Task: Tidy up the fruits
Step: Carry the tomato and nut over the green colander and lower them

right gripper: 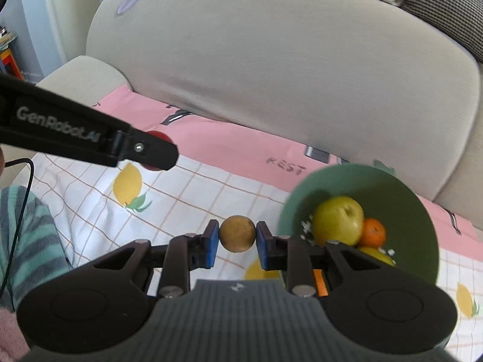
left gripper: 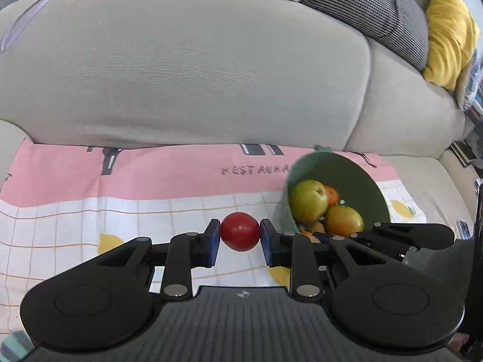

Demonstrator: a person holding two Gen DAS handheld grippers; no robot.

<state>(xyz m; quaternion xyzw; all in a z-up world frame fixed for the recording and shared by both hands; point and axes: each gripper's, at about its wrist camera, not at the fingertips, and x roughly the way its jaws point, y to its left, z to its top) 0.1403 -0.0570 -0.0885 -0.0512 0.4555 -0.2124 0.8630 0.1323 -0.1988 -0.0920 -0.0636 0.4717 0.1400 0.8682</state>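
Your left hand-held gripper [left gripper: 240, 239] pinches a red fruit [left gripper: 240, 231]; right hand-held gripper [right gripper: 237, 240] clamps a brown fruit [right gripper: 237, 233]. Both hang beside the green bowl [right gripper: 422, 211], likely for dropping in.

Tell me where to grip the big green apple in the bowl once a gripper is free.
Grip the green apple across its round sides, coming from above through the green bowl's open mouth. It lies topmost, stem dimple up. The orange touches one side, so set the jaws clear of it.
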